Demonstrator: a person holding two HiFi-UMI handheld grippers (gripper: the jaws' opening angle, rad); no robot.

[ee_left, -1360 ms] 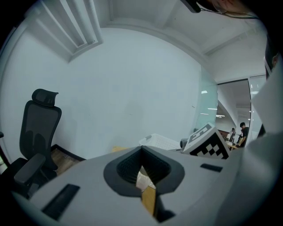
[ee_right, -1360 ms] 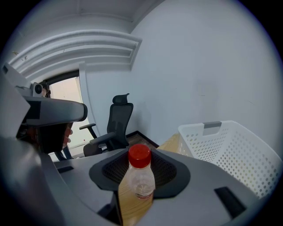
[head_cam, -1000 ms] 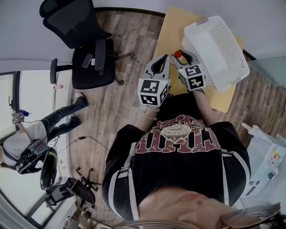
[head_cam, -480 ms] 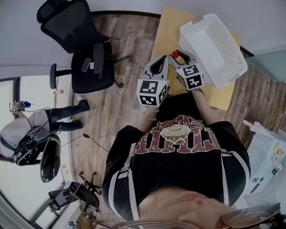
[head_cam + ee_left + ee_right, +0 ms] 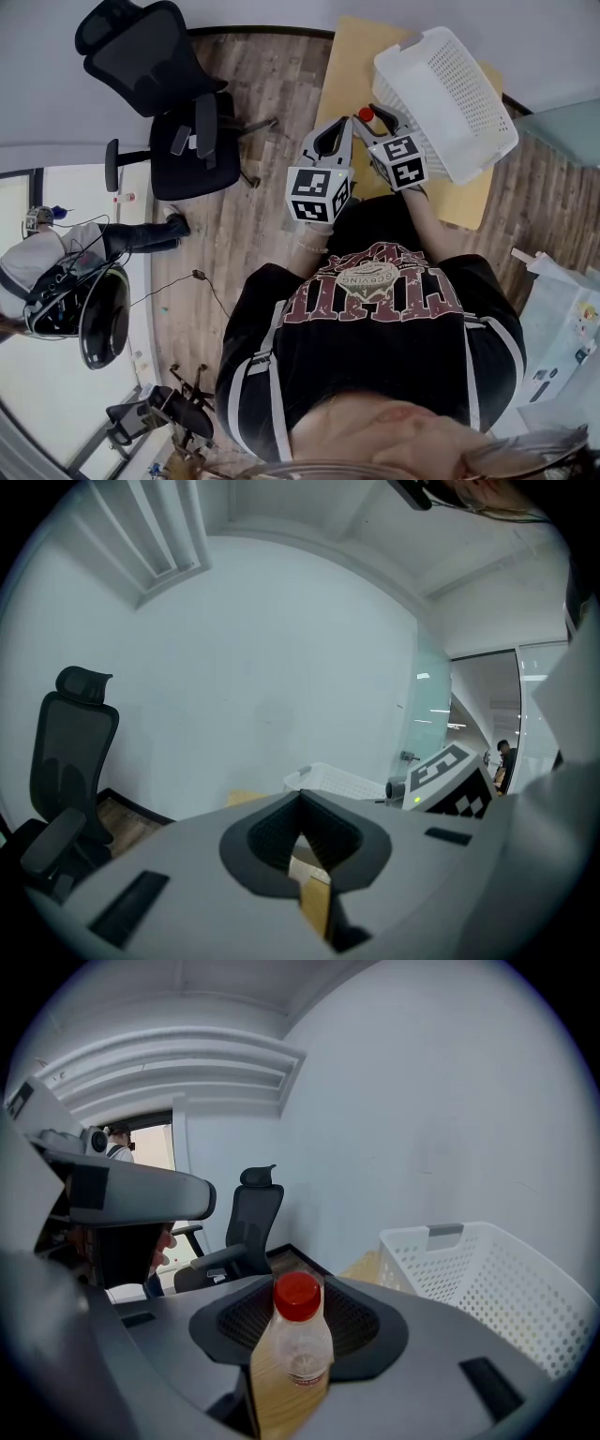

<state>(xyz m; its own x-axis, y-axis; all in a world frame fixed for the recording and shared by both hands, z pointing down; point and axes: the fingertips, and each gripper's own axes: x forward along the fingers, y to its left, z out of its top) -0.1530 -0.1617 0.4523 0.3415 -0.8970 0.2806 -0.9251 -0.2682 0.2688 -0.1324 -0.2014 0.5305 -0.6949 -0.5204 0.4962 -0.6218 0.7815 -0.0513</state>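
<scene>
My right gripper [image 5: 298, 1309] is shut on a small clear bottle [image 5: 298, 1349] with a red cap [image 5: 366, 114], held upright between its jaws over the light wooden table [image 5: 349, 66]. A white perforated basket [image 5: 487, 1279] stands just to the right of it on the table [image 5: 445, 84]. My left gripper [image 5: 302, 808] hangs beside the right one [image 5: 328, 141], jaws together with nothing between them; only a thin strip of table shows beneath. The right gripper's marker cube [image 5: 448, 778] shows at the right of the left gripper view.
A black office chair [image 5: 178, 103] stands on the wood floor left of the table, close to the wall [image 5: 66, 761]. Another person [image 5: 56, 272] and gear lie on the floor far left. A glass partition [image 5: 427, 724] closes the room's right side.
Both grippers have turned slightly, so the chair slid left in the left gripper view. The bottle stays fixed between the right jaws. The person on the floor at far left shifted.
</scene>
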